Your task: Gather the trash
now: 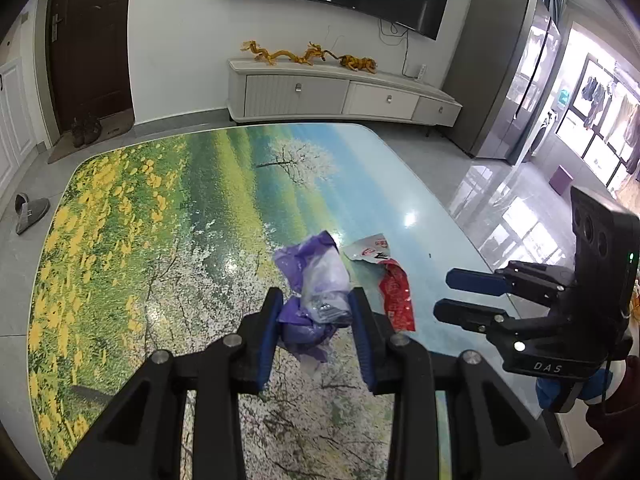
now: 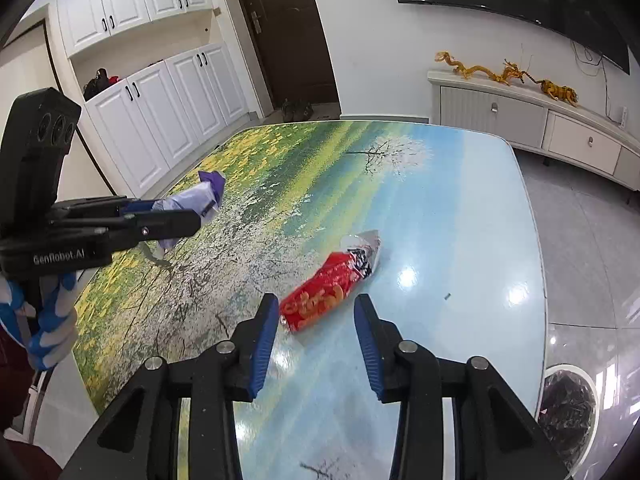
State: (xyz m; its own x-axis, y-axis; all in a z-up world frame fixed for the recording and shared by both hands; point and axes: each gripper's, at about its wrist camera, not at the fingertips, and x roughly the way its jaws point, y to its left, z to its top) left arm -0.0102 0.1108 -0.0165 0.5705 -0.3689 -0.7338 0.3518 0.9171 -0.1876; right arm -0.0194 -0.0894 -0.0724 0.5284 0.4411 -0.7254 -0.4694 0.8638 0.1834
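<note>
My left gripper (image 1: 316,300) is shut on a crumpled purple and clear plastic wrapper (image 1: 320,280) and holds it above the table. From the right wrist view the same left gripper (image 2: 194,216) shows at the left with the purple wrapper (image 2: 200,196) sticking out past its fingers. A red snack bag (image 2: 340,276) with a torn silver end lies flat on the table. My right gripper (image 2: 316,304) hangs open just short of it, its pads clear of the bag. In the left wrist view the red bag (image 1: 396,296) lies between the wrapper and the right gripper (image 1: 442,294).
The table (image 2: 440,200) has a glossy landscape print and rounded corners. A bin with a black liner (image 2: 568,404) stands on the floor by the table's near right corner. A white TV cabinet (image 1: 340,92) runs along the far wall, and a slipper (image 1: 30,212) lies on the floor.
</note>
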